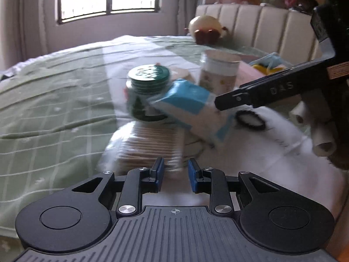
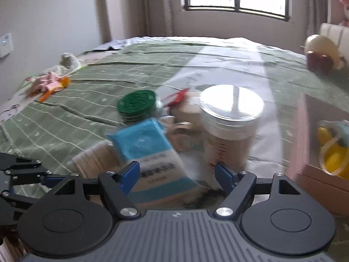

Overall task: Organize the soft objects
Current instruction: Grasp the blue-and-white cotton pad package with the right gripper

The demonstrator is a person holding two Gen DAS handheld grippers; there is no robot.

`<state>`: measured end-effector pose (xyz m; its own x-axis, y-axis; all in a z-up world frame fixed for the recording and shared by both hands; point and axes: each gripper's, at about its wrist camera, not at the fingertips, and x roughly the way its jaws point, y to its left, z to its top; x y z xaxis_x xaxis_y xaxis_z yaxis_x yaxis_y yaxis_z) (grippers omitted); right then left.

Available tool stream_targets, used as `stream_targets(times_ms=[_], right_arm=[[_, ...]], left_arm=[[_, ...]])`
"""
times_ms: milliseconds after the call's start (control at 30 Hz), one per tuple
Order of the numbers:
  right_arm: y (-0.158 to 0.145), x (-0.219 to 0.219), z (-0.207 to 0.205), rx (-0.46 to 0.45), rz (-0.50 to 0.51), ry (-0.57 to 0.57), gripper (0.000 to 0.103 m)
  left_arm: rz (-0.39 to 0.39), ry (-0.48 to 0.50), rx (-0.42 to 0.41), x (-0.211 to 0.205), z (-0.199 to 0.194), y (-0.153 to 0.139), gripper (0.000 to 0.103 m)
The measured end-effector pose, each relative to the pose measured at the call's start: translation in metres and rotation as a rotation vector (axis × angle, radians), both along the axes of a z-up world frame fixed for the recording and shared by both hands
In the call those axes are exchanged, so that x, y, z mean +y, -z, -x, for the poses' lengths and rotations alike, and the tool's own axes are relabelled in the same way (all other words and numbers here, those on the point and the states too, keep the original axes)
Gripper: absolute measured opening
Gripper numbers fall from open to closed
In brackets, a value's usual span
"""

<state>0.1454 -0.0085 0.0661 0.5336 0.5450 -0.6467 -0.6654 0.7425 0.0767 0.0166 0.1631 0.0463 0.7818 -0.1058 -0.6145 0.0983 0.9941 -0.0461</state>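
A blue-and-white soft packet lies tilted on a heap on the bed. Its near end reaches in between the wide-apart fingers of my right gripper, which is open, and the pads do not press on it. In the left wrist view one black finger of the right gripper stretches in from the right above the packet. My left gripper is open by a narrow gap with nothing between its pads. It hovers over a clear pack of cotton swabs. A white plush lies to its right.
A green-lidded jar and a clear jar with a silver lid stand behind the packet. A pink box holds yellow and blue toys at right. Small clothes lie at far left on the green checked cover. A plush sits by the headboard.
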Motion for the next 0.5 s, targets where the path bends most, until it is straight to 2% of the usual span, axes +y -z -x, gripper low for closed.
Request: stream_targets(times_ms=[33,133,200,233,300,333,400,500], right_arm=[[0.002,0.004,0.0,-0.001,0.002,-0.008,0.077],[0.008,0.016,-0.005,0.017,0.007,-0.026,0.083],[0.015,0.026,-0.011,0.059,0.024,-0.056,0.084],[0.018,0.03,-0.012,0.073,0.032,-0.06,0.084],[0.024,0.036,-0.009,0.107,0.041,-0.062,0.083],[0.025,0.037,-0.005,0.132,0.024,-0.08,0.082],[0.025,0.035,0.006,0.192,-0.028,-0.132,0.069],[0.023,0.032,0.03,0.2,-0.048,-0.141,0.064]], left_arm=[[-0.003,-0.02,0.0,0.005,0.001,0.0,0.032],[0.0,-0.118,0.0,0.029,0.004,0.0,0.034],[0.003,-0.218,0.001,0.047,0.005,-0.002,0.033],[0.007,-0.248,0.003,0.053,0.005,-0.005,0.03],[0.03,-0.288,-0.01,0.065,0.01,-0.012,0.029],[0.047,-0.291,-0.018,0.069,0.013,-0.016,0.029],[0.101,-0.292,-0.032,0.074,0.017,-0.023,0.029],[0.13,-0.301,-0.053,0.076,0.016,-0.03,0.029]])
